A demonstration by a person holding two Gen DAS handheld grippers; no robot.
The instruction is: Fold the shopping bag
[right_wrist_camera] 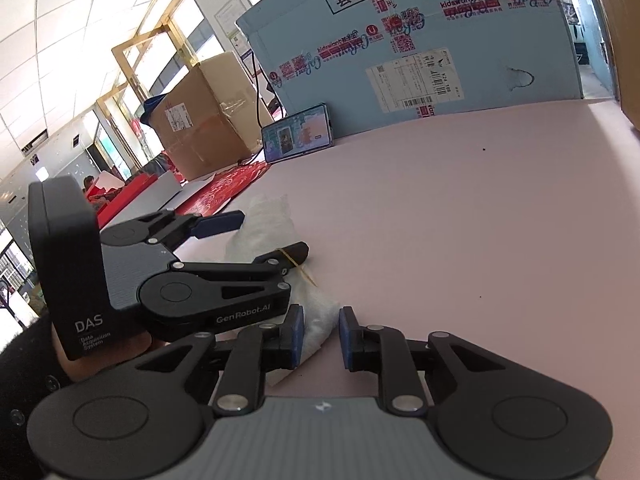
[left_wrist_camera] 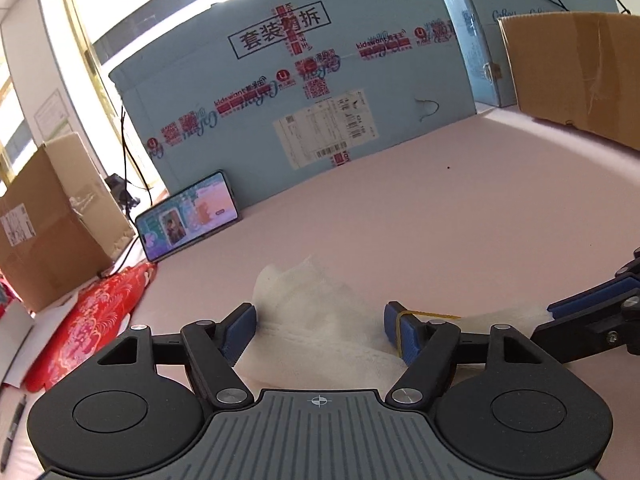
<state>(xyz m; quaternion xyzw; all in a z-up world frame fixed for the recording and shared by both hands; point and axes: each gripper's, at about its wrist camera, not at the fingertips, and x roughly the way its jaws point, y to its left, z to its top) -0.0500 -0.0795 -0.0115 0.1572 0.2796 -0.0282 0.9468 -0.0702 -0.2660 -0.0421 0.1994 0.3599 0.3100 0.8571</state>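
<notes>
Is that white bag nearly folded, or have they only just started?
Well along, it seems. The bag already lies gathered into a narrow bundle on the pink table. In hand: both grippers, left and right, straddle it with open jaws, a rubber band looped on one left finger. Left: probably binding the bundle.

Left gripper (left_wrist_camera: 320,330) w/ jaws wide apart over a crumpled white shopping bag (left_wrist_camera: 316,320) on the pink table (left_wrist_camera: 460,220). Yellow rubber band (left_wrist_camera: 424,314) round its right blue pad. Right gripper (left_wrist_camera: 592,304) in at the right edge, on the bag's far end. Phone (left_wrist_camera: 188,216), screen lit, leans on a big blue carton (left_wrist_camera: 280,92); red cloth (left_wrist_camera: 92,316) off left.
</notes>
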